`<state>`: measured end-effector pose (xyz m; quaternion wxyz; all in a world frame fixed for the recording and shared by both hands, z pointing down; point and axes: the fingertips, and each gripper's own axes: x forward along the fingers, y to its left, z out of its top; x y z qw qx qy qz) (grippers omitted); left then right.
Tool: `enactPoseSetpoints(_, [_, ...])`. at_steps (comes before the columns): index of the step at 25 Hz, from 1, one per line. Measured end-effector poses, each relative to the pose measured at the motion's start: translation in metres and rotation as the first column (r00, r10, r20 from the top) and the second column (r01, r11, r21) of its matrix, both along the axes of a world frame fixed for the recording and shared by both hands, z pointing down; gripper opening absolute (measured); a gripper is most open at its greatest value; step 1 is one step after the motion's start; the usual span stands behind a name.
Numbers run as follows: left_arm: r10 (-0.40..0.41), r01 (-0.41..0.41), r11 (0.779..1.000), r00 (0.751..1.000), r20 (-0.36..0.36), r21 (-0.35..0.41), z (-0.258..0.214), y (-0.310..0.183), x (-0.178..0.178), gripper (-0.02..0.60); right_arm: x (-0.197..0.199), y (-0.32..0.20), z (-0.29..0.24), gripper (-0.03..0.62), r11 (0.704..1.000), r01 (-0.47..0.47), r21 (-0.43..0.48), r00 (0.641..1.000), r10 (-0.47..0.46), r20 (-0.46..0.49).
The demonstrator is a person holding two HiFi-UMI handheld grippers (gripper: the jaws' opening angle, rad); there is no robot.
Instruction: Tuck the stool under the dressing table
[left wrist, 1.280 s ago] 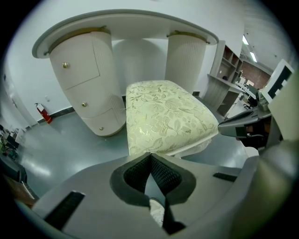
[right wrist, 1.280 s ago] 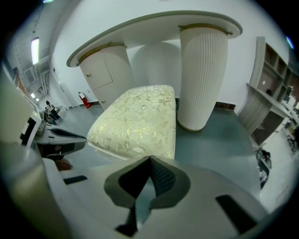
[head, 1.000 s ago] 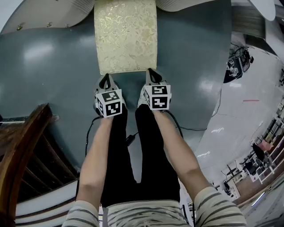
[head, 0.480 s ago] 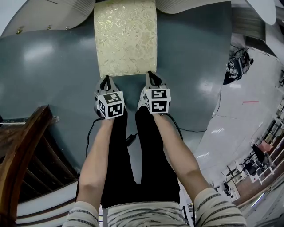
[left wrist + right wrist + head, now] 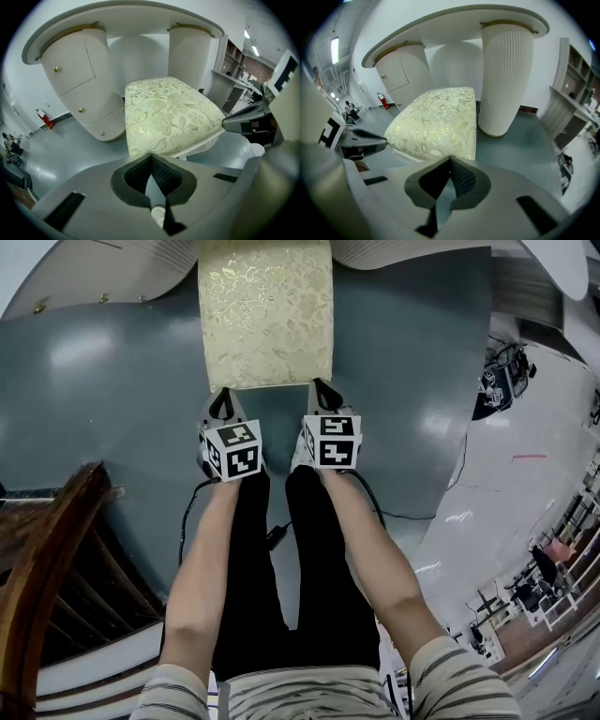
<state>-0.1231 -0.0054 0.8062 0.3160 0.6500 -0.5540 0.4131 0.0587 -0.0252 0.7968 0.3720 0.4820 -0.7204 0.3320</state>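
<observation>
At the near edge of the stool (image 5: 267,315), the left gripper (image 5: 222,404) and the right gripper (image 5: 322,390) sit tip-first against the cushion. Each claw is pressed together with nothing pinched, so both serve as pushers.

Since half a second ago the stool's near edge has slid slightly farther off, toward the dressing table (image 5: 103,273), and both grippers have followed (a small gain). The far end already lies beneath the tabletop, so I judge the tuck partly done.

The seat points between the left drawer pedestal (image 5: 75,79) and the right fluted pedestal (image 5: 506,70). The recess beyond looks open, and grey floor (image 5: 112,427) lies bare on both sides.
</observation>
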Motion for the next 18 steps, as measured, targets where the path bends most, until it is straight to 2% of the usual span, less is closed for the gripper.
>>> enactPoseSetpoints(18, [-0.012,0.012,1.0,1.0,0.003,0.019,0.0007,-0.002,0.0013,0.0,0.001,-0.0014,0.0001,0.005,1.0,-0.003,0.016,1.0,0.003,-0.003])
